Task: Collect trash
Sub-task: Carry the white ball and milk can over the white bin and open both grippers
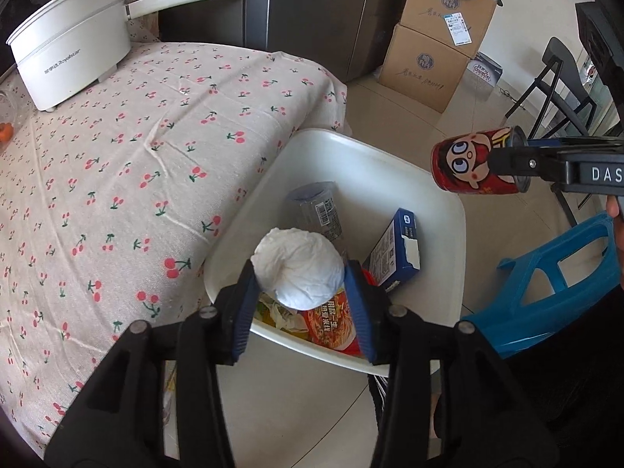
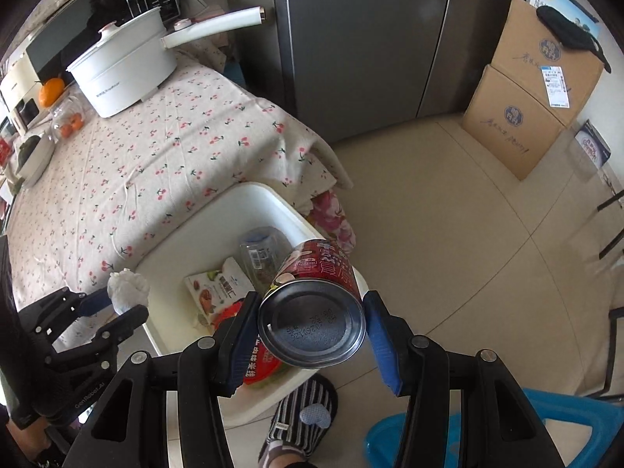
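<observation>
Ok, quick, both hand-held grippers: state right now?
Left hand-held gripper: tissue ball between pads, grip cannot be told.
Right hand-held gripper: closed on red can.

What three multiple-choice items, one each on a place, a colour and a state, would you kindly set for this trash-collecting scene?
1. Where is the blue carton? A on the tablecloth; B in the white bin; C on the blue stool.
2. What colour is the can on its printed side? A green; B yellow; C red.
3. What is the right gripper doing? A shut on the can; B open and empty; C shut on the blue carton.
Answers: 1 B, the carton leans inside the bin's walls; 2 C, red surrounds its cartoon face; 3 A, both pads press the can, which hangs in the air.
</observation>
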`<state>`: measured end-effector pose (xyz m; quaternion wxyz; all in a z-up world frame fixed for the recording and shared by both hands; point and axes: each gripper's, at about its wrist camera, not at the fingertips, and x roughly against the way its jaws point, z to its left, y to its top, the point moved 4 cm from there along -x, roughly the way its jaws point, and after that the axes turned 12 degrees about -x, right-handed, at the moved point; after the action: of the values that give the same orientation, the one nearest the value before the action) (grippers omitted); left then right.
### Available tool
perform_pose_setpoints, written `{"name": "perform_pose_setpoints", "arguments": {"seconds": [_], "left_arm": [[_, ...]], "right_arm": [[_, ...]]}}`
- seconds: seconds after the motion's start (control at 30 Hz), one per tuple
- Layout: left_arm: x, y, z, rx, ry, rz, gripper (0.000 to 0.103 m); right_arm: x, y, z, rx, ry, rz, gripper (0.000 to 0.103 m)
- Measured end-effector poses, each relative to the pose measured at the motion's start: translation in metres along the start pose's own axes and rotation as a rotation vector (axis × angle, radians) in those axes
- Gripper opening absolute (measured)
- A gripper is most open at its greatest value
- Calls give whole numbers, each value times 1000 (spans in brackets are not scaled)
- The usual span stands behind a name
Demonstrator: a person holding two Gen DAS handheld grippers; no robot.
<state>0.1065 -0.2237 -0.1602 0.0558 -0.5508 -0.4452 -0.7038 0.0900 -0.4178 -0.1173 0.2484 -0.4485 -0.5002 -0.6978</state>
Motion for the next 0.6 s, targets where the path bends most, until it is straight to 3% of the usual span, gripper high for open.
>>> {"name": "perform_pose_setpoints", "arguments": {"seconds": [0.1,0.37,0.6], "left_arm": [[3,0,6,17,-8,6,82],[39,-17,43,134,91,15,99],[64,-40,66,175,168,35,102]], "right_arm": [[-6,0,0,-13,13,23,54],[-33,-8,27,34,25,94,54],[-80,-20,54,68,1,237,54]]}}
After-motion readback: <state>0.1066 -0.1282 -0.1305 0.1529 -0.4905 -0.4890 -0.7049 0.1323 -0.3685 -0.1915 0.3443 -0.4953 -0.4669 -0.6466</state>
